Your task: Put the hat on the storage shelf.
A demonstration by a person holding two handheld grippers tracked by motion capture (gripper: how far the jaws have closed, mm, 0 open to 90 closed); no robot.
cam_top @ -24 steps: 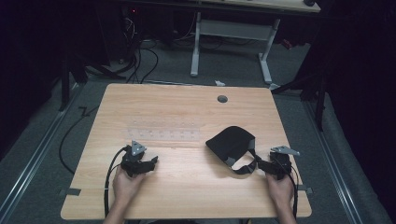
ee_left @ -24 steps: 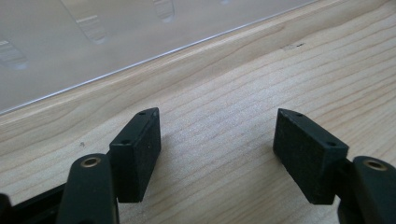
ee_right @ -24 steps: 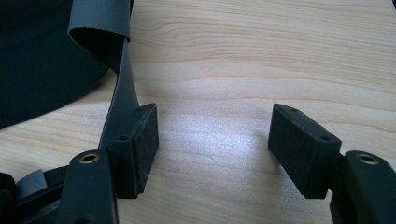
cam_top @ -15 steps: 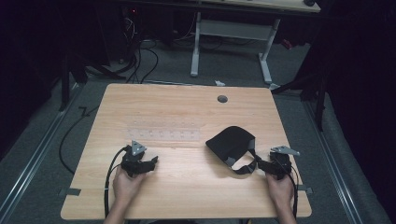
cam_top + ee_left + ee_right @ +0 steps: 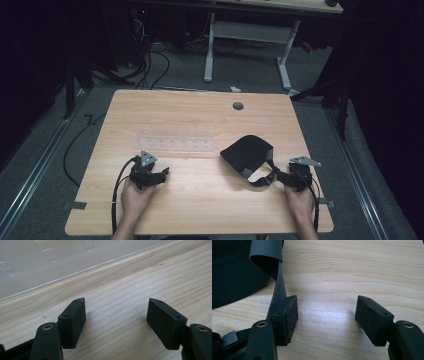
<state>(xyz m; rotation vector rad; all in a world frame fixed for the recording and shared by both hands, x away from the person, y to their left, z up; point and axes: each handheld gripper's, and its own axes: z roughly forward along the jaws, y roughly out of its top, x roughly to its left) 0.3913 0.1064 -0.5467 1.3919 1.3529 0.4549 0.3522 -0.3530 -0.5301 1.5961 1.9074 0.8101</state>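
A black fabric item with a grey strap lies on the right half of the wooden table. My right gripper rests on the table just right of the strap, pointing at it. In the right gripper view the gripper is open over bare wood. The strap runs along the outer side of its left jaw, and the black fabric fills the upper left. My left gripper lies at the front left. It is open, with bare wood between its jaws.
A clear plastic sheet lies flat mid-table, and its edge is just beyond the left gripper. A round cable hole sits near the far edge. Desk legs and cables stand on the floor behind the table.
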